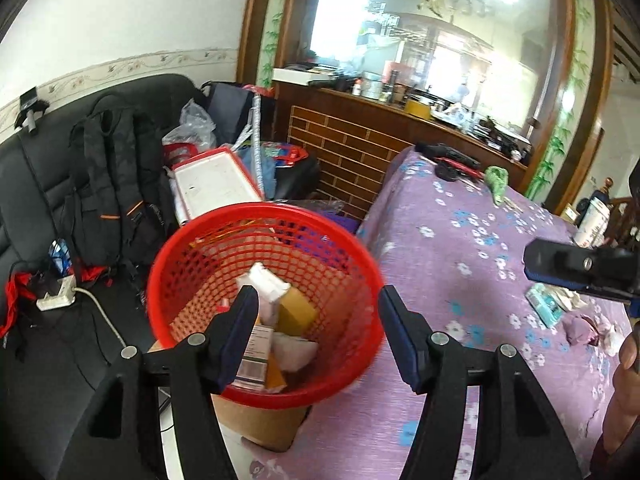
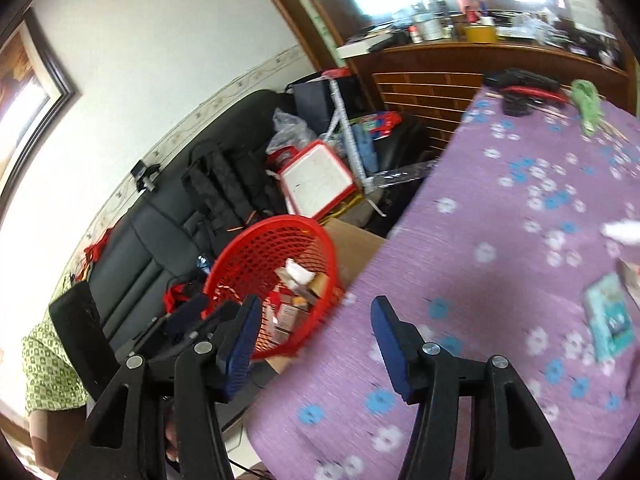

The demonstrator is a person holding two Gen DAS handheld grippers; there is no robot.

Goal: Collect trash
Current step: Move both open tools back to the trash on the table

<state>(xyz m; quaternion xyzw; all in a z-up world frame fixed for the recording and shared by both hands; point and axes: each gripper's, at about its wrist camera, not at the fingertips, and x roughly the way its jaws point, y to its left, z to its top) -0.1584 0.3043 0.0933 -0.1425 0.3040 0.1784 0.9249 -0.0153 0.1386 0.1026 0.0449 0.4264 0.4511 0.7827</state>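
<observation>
A red mesh basket point(image 1: 192, 264) stands on a cardboard box point(image 1: 260, 420) beside the table's left edge. Inside lie a white paper packet point(image 1: 266, 284), a yellow-brown box point(image 1: 296, 312) and a printed carton point(image 1: 256, 356). My left gripper point(image 1: 318, 292) hangs open above the basket with nothing between its pads. My right gripper point(image 2: 316, 300) is open and empty over the table edge, with the basket point(image 2: 276, 240) to its left. A teal packet point(image 2: 610, 316), a white scrap point(image 2: 622, 232) and a purple wrapper point(image 1: 580, 328) lie on the purple cloth.
The table point(image 1: 460, 240) wears a purple floral cloth; black and red tools point(image 1: 452, 160) and a green rag point(image 1: 496, 180) sit at its far end. On the left, a black sofa point(image 1: 36, 184) holds a backpack point(image 1: 108, 184), a red-framed whiteboard point(image 1: 216, 184) and a power strip point(image 1: 56, 292).
</observation>
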